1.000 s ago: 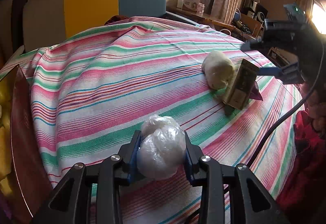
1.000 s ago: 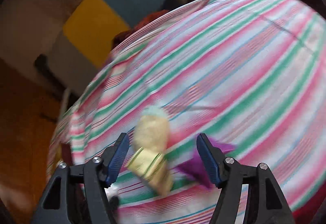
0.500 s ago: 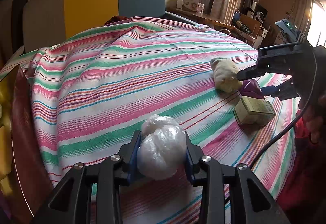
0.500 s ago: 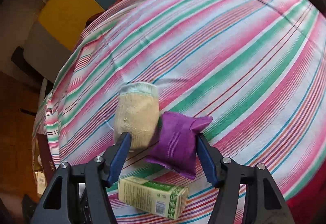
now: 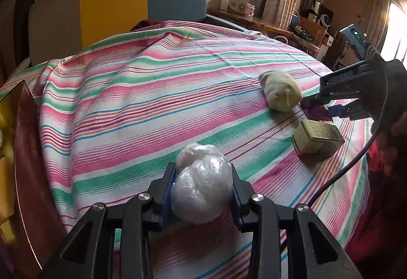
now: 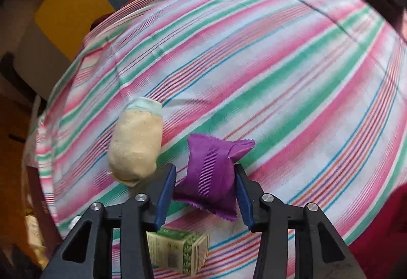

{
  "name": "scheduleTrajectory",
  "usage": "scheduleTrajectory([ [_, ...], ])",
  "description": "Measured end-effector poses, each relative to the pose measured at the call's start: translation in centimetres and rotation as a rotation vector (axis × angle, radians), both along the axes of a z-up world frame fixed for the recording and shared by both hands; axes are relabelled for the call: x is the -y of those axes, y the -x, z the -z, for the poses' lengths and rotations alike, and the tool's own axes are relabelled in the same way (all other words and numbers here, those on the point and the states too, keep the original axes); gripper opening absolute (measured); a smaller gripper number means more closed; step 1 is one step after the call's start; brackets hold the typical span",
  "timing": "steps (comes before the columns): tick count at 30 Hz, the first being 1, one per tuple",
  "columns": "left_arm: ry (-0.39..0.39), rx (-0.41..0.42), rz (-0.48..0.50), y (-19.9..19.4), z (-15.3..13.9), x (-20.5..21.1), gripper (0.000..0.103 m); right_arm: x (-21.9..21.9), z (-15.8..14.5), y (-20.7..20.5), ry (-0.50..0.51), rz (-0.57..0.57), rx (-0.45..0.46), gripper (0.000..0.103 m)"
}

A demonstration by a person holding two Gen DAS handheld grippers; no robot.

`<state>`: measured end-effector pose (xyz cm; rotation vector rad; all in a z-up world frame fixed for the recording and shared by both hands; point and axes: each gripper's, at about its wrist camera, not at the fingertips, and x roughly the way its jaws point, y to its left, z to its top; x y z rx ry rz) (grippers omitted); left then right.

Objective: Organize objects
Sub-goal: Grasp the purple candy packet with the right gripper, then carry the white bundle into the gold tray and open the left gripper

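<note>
The right hand-held gripper (image 6: pixel 205 187) has just been closing its jaws on a purple sachet (image 6: pixel 213 174); both blue pads touch its sides. In the left wrist view only a sliver of that sachet (image 5: pixel 318 112) shows under the right hand-held gripper (image 5: pixel 323 107). The left hand-held gripper (image 5: pixel 203 192) is clamped on a white plastic-wrapped bundle (image 5: pixel 201 185), which hides the cloth right below it. A cream rolled sock (image 6: pixel 136 149) lies just beside the sachet on the left, apart from it. A green printed carton (image 6: pixel 178 253) lies nearer, partly hidden behind the right gripper's frame. The striped cloth on the counter (image 5: pixel 152 91) is bare across its far and middle parts; its right edge drops off just past the carton (image 5: pixel 318 138).
</note>
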<state>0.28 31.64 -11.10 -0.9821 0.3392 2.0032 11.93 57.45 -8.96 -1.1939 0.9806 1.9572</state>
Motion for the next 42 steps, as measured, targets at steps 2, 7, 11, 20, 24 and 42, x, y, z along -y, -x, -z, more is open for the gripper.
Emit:
scheduleTrajectory([
  [2,0.003,-0.003,0.001,-0.1,0.0,0.0,0.038,0.1,0.1,0.5,-0.025,-0.021,0.025,0.046],
  [7,0.012,-0.009,0.008,-0.1,0.0,0.0,0.036,0.8,0.3,1.9,-0.144,-0.104,0.144,0.041],
  [11,0.052,-0.032,0.005,-0.4,-0.4,-0.2,0.035,0.6,0.2,0.7,-0.184,-0.136,0.178,0.041],
  [20,-0.032,-0.105,-0.043,-2.0,-6.3,3.1,0.035,1.0,0.8,3.7,-0.257,-0.163,0.220,0.041],
  [24,-0.055,-0.099,-0.070,-2.4,-8.2,4.5,0.035,2.5,0.8,3.5,-0.271,-0.169,0.226,0.040],
  [42,-0.102,-0.060,-0.299,0.9,-10.6,14.2,0.036,4.1,0.9,3.7,-0.325,-0.191,0.249,0.040],
])
